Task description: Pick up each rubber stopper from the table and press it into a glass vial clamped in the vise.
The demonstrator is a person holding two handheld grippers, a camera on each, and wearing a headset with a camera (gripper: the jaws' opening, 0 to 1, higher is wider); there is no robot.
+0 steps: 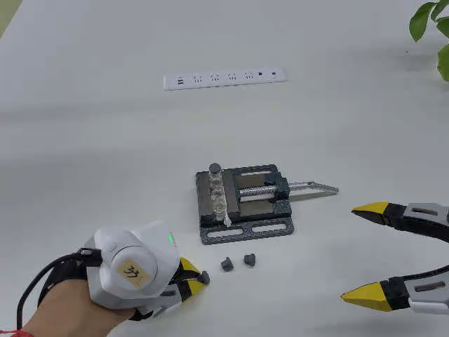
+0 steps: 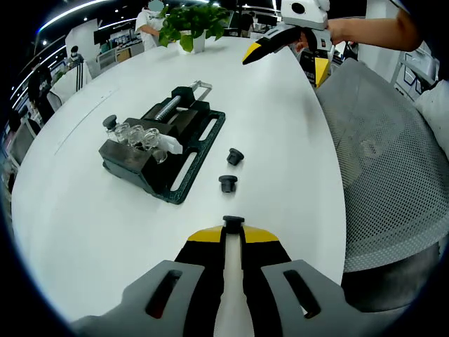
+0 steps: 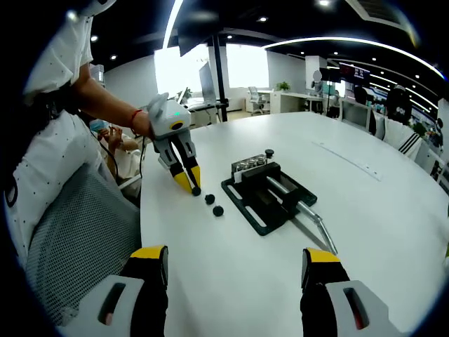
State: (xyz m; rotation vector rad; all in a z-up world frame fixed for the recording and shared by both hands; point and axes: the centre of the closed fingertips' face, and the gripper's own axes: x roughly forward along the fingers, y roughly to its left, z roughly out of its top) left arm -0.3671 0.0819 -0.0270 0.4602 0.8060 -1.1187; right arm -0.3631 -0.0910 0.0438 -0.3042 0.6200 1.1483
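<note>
White power strip (image 1: 224,78) (far side), plant (image 1: 422,20)

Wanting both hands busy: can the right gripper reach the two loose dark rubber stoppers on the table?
Probably yes: the right gripper is open, with bare white table between it and both loose dark rubber stoppers; the left gripper sits beyond them.

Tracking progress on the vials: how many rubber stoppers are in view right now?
4. One stopper caps the far vial in the vise; two lie loose on the table before it; one is pinched by the left gripper. None seems hidden.
</note>
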